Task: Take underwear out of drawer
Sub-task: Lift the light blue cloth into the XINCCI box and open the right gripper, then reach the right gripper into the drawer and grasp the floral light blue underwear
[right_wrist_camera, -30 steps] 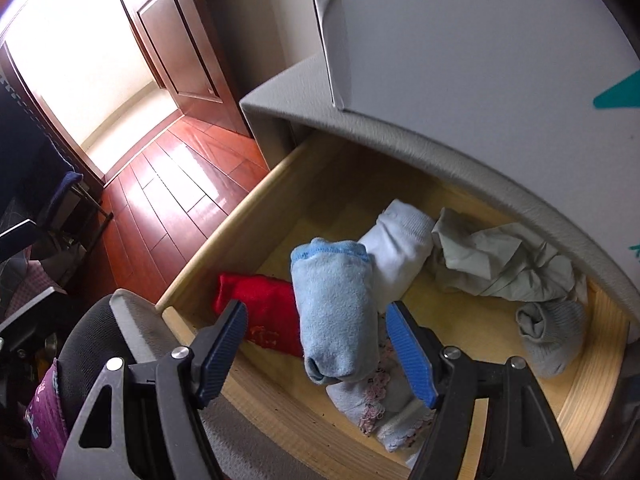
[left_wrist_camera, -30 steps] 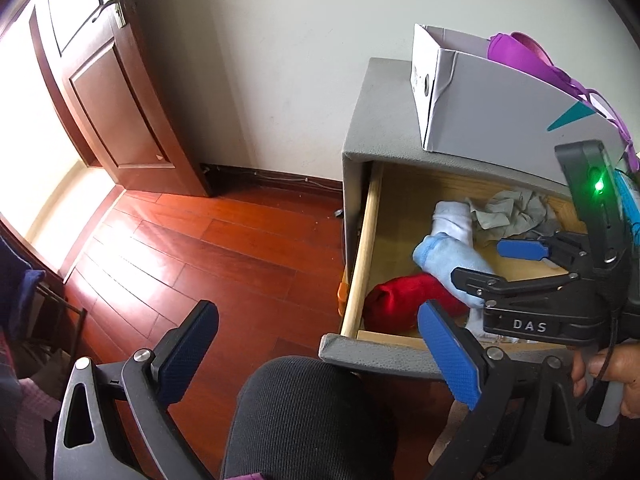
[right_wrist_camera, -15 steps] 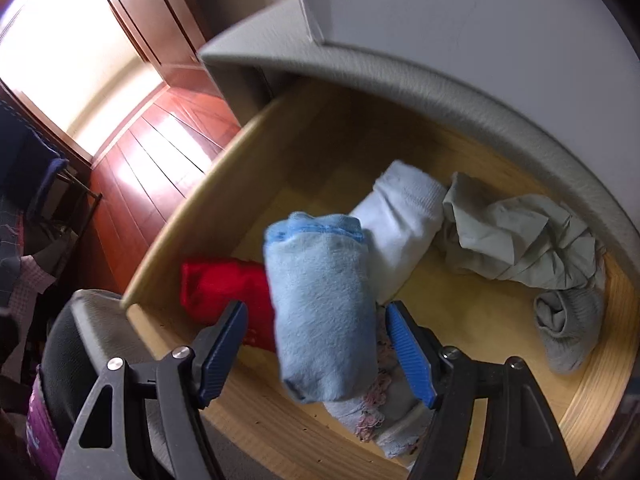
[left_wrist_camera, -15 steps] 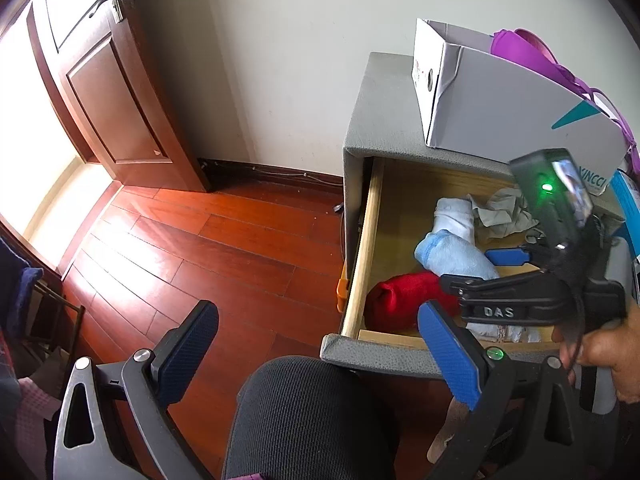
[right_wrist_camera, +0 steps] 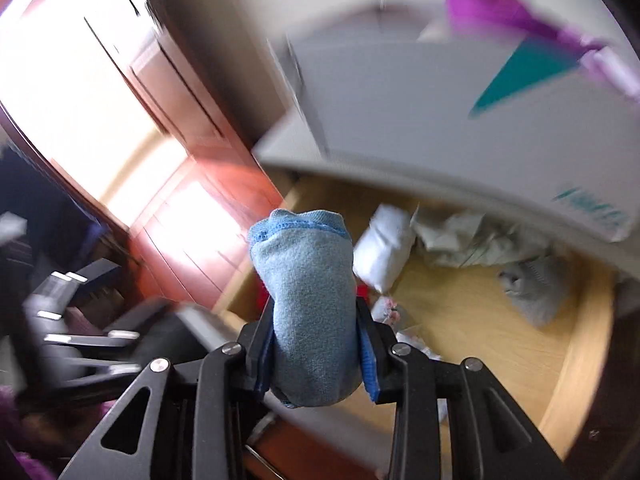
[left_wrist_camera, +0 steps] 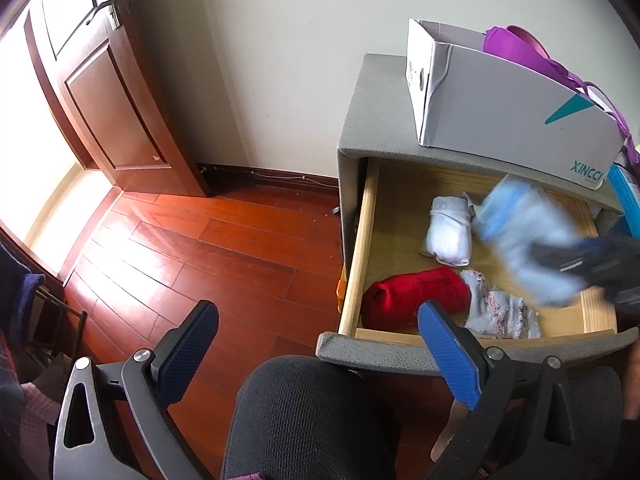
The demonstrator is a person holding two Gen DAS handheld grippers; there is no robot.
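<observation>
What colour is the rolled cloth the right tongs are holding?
Light blue, with a darker blue stitched edge. The rolled cloth shows best in the right wrist view, clamped in the right tongs.

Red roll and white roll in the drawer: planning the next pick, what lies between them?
Bare drawer floor separates the red roll from the white roll, per the left wrist view.

The light blue roll [right_wrist_camera: 310, 304] sticks up, pinched in the right gripper [right_wrist_camera: 316, 350] above the open wooden drawer [left_wrist_camera: 362, 240]. A white roll [left_wrist_camera: 448, 230], a red roll [left_wrist_camera: 412, 296] and a flowery piece [left_wrist_camera: 496, 314] lie inside.
</observation>
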